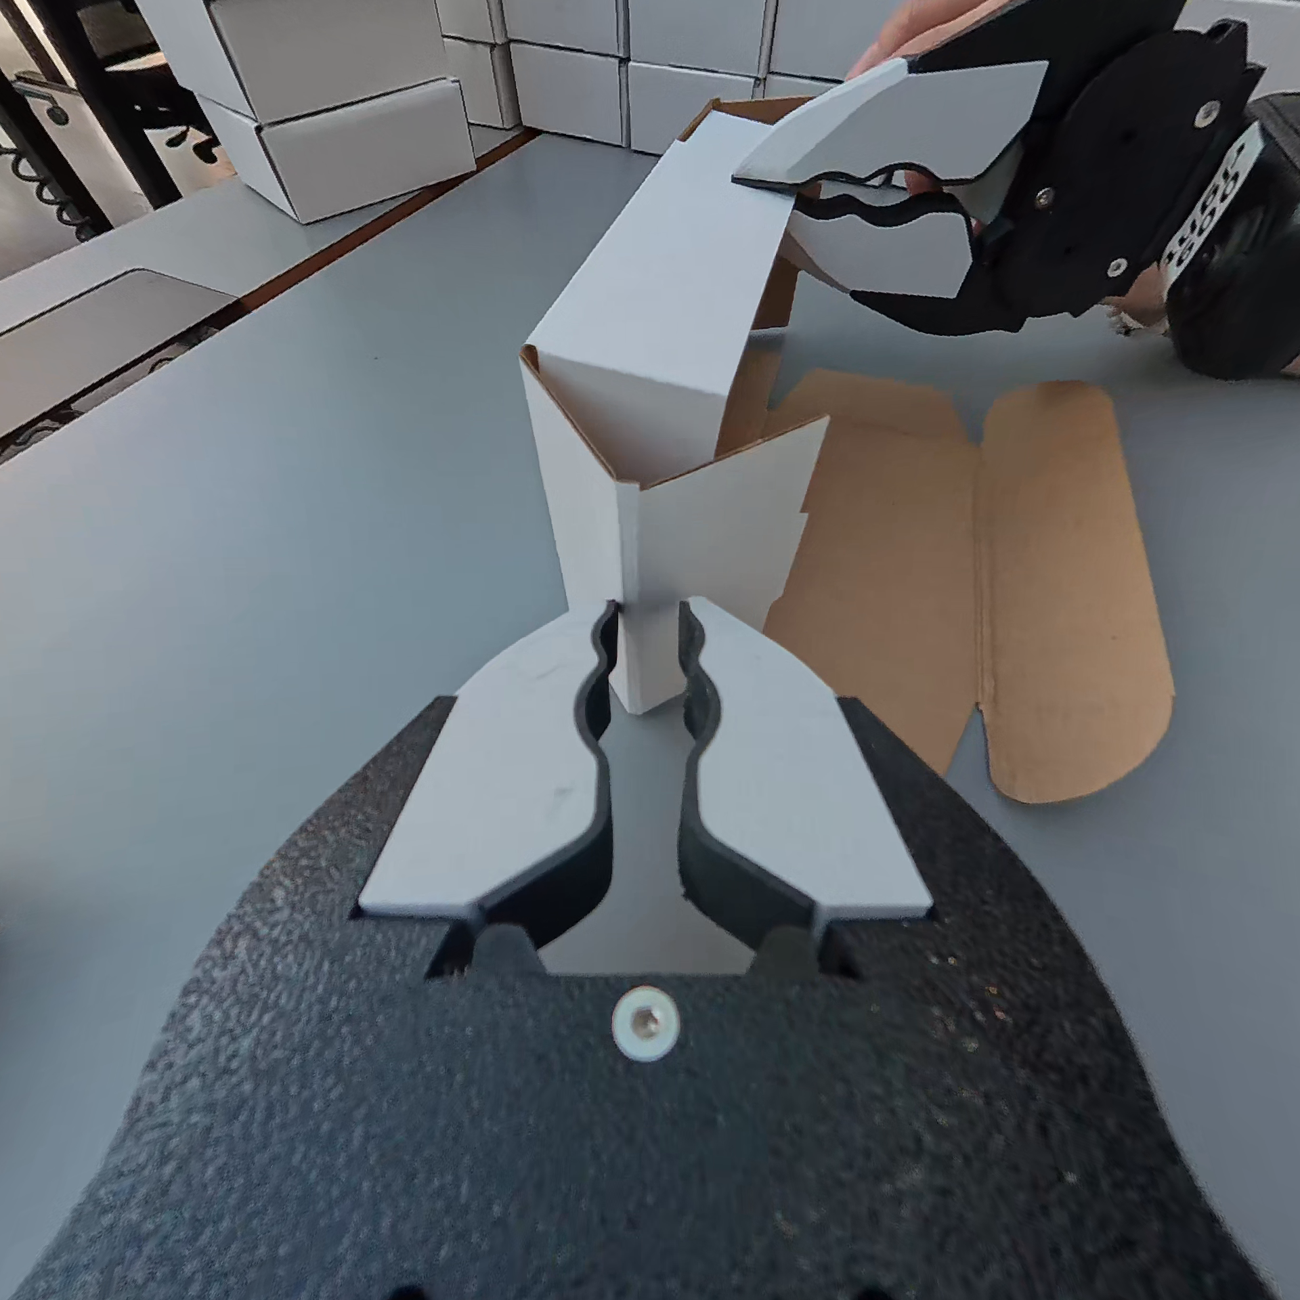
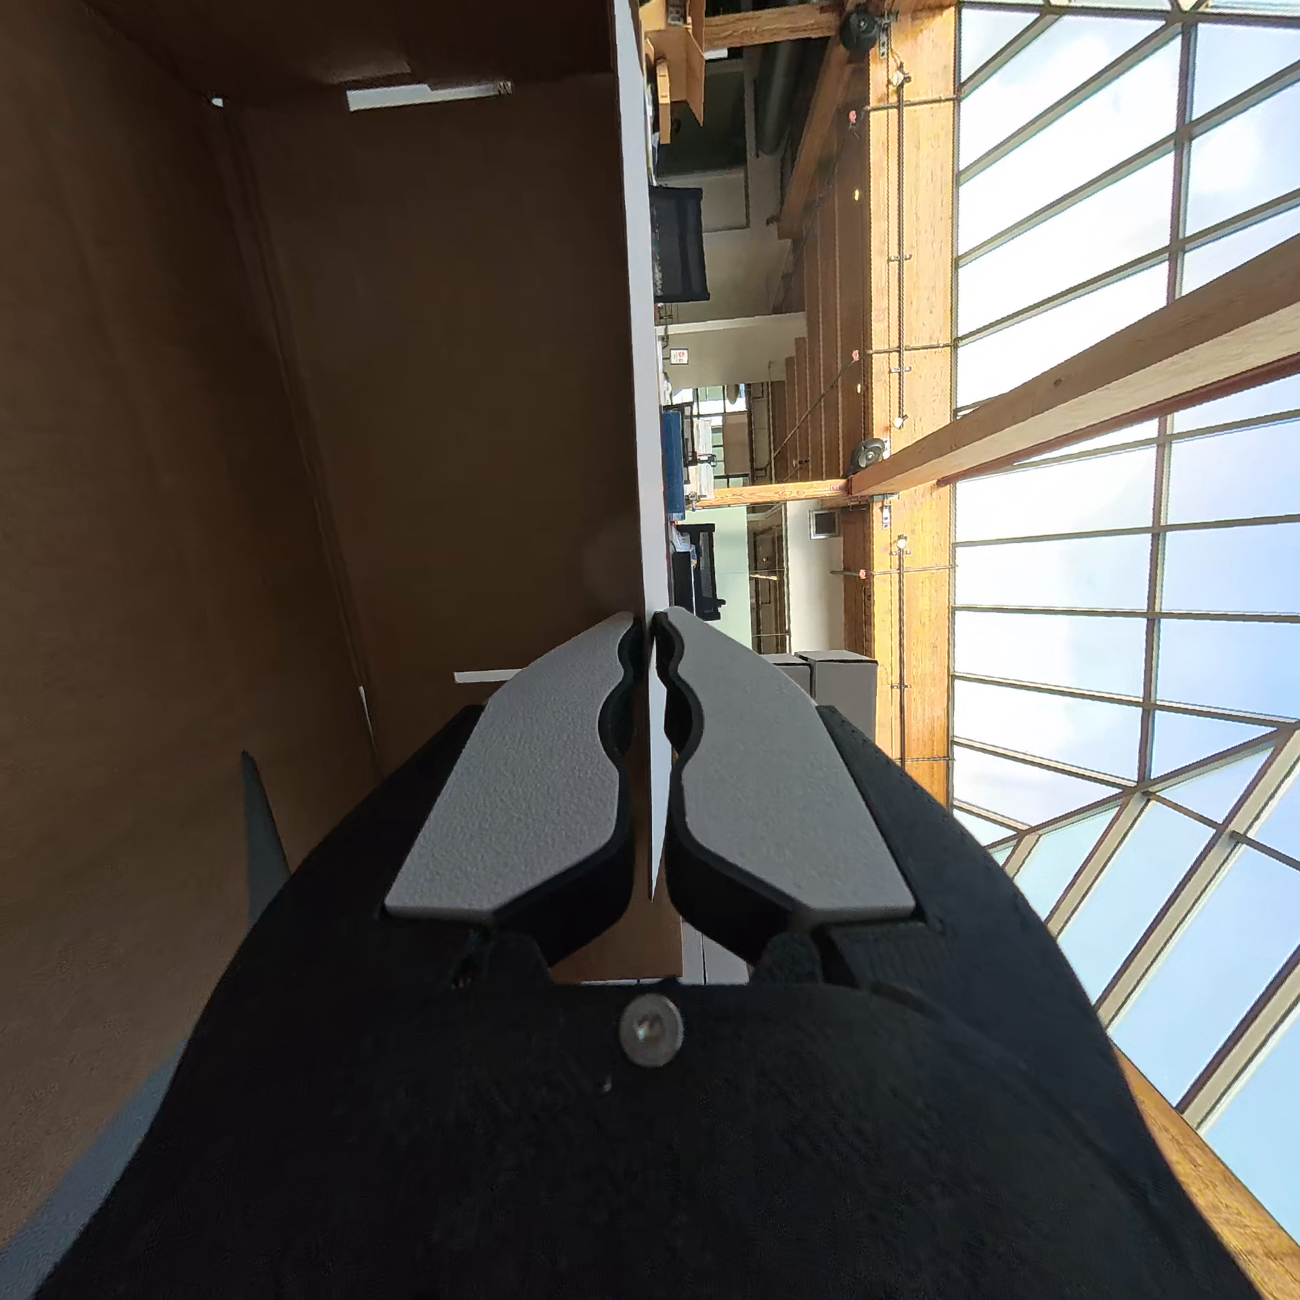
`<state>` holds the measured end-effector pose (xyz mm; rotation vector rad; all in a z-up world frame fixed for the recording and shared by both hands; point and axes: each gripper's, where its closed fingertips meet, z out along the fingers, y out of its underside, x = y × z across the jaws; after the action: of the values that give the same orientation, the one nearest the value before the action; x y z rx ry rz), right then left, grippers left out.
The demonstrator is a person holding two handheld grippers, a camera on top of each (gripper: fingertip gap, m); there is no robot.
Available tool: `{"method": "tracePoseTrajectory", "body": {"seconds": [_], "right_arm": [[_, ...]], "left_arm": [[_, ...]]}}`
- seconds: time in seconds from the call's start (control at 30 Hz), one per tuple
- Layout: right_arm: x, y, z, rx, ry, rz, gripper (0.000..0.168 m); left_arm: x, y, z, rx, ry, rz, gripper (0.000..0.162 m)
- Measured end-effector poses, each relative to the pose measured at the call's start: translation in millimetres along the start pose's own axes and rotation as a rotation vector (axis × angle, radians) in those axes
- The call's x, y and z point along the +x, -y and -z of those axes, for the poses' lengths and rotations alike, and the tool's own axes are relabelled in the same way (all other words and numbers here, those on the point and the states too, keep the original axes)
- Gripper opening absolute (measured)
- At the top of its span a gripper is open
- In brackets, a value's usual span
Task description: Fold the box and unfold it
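A cardboard box (image 1: 633, 338), white outside and brown inside, stands partly folded on the grey table (image 1: 246, 527). Its lid and flaps (image 1: 985, 577) lie flat to the right, brown side up. My left gripper (image 1: 648, 619) grips the near corner of the box's side wall between its fingertips. My right gripper (image 1: 795, 188), at the upper right of the left wrist view, is shut on the far upper edge of the white wall panel. In the right wrist view my right gripper (image 2: 648, 622) pinches that thin white wall (image 2: 636, 352), with the brown box inside (image 2: 352, 422) on the left.
Stacks of folded white boxes (image 1: 338, 119) stand along the far edge of the table. The table's left edge (image 1: 338, 232) runs diagonally. A person's hand (image 1: 907, 42) holds the right gripper. The right wrist view looks up at wooden beams and windows (image 2: 1125, 492).
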<state>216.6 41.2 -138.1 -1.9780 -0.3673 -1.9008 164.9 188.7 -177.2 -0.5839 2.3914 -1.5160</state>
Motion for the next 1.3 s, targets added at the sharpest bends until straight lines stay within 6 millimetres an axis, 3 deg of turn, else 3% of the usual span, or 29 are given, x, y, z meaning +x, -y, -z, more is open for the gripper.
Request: {"method": "tracePoseTrajectory", "body": {"seconds": [0.23, 0.4, 0.53, 0.77, 0.93, 1.17, 1.3], "right_arm": [[0.1, 0.1, -1.0, -0.011, 0.003, -0.007, 0.003], [0.5, 0.0, -2.0, 0.006, 0.009, -0.019, 0.003], [0.8, 0.2, -1.5, 0.001, 0.014, -0.011, 0.003], [4.6, -0.9, -5.0, -0.013, 0.119, -0.122, 0.003], [3.4, -1.6, -5.0, -0.008, 0.142, -0.109, 0.004], [0.5, 2.5, -3.9, 0.009, 0.15, -0.075, 0.005], [1.0, 1.1, -8.4, 0.028, 0.169, -0.101, 0.005]], "left_arm": [[9.6, 5.5, -12.2, -0.052, 0.041, -0.092, 0.016], [-2.3, 4.1, -19.2, -0.091, 0.126, -0.096, 0.024], [0.9, 6.6, -24.5, -0.093, 0.148, -0.109, 0.027], [1.0, 7.5, -31.2, -0.205, 0.367, -0.213, 0.031], [-4.2, 12.3, -41.2, -0.231, 0.484, -0.115, 0.03], [-31.3, 13.6, -49.7, -0.177, 0.633, 0.112, 0.025], [-45.0, 18.4, -60.9, -0.134, 0.638, 0.132, 0.035]]}}
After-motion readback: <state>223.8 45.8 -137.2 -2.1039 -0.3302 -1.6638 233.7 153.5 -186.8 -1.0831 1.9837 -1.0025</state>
